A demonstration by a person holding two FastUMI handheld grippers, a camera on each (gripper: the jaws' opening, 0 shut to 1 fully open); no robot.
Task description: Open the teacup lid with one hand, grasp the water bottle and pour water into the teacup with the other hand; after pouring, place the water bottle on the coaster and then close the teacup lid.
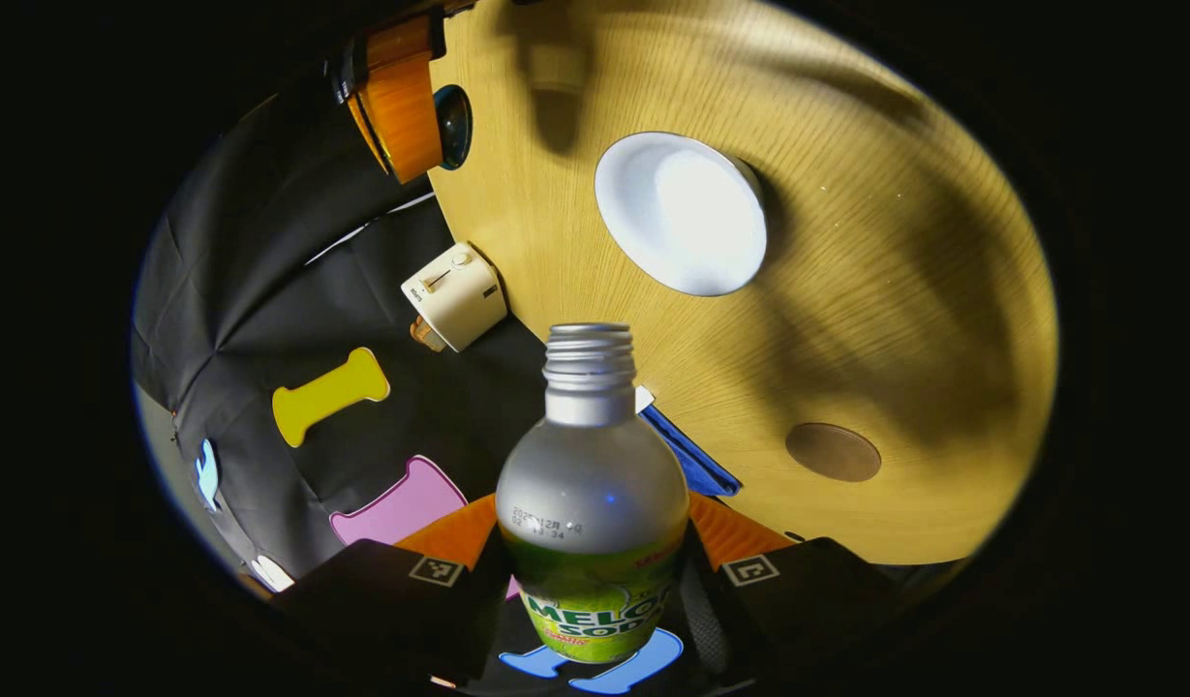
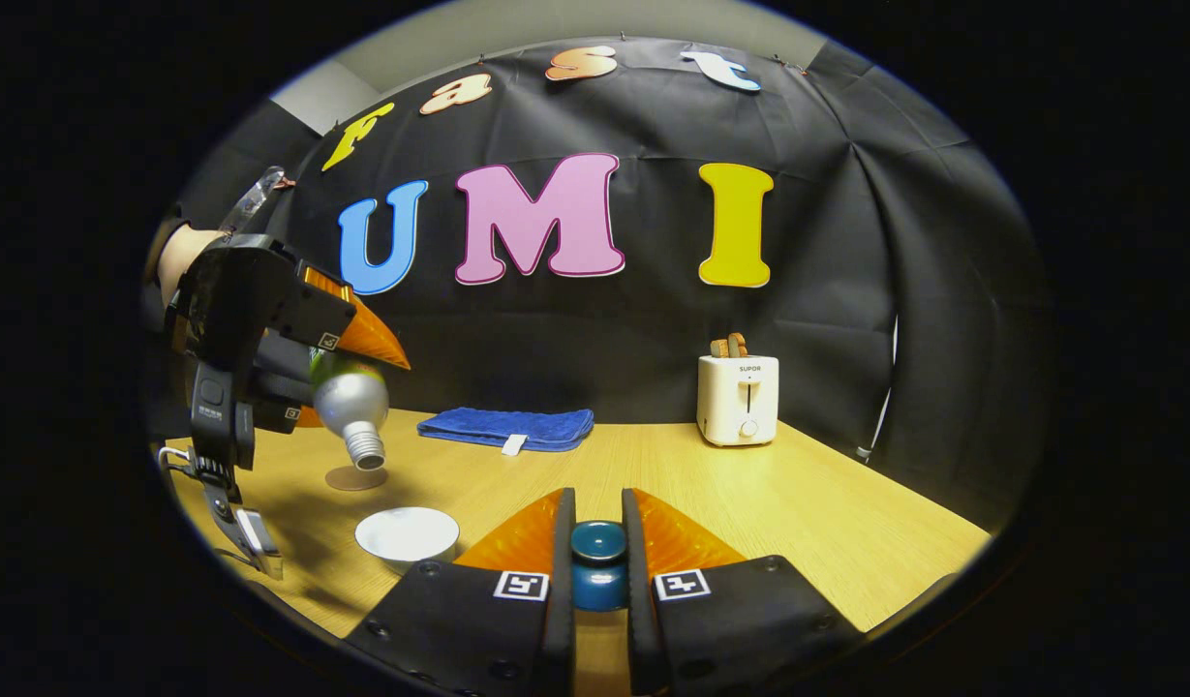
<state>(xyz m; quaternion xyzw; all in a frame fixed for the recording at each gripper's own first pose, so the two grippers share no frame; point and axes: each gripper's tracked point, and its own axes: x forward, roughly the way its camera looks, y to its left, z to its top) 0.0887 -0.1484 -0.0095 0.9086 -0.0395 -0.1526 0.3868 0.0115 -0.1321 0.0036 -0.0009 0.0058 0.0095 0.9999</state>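
Note:
My left gripper [image 1: 595, 566] is shut on a silver water bottle [image 1: 592, 484] with a green label and no cap. In the right gripper view the left gripper [image 2: 335, 379] holds the bottle [image 2: 350, 402] tilted, neck down, above the table. No water stream is visible. The white teacup [image 1: 682, 213] stands open on the table, below and ahead of the bottle mouth. A brown round coaster [image 1: 833, 451] lies bare beside it. My right gripper [image 2: 597, 523] is shut on the dark blue teacup lid [image 2: 597, 560], held above the table to the right of the teacup [image 2: 407, 534] and coaster [image 2: 355, 477].
A white toaster [image 2: 738, 399] stands at the back of the wooden table [image 2: 827, 523], with a folded blue towel [image 2: 507, 427] to its left. A hand and sleeve [image 2: 183, 257] hold the left gripper.

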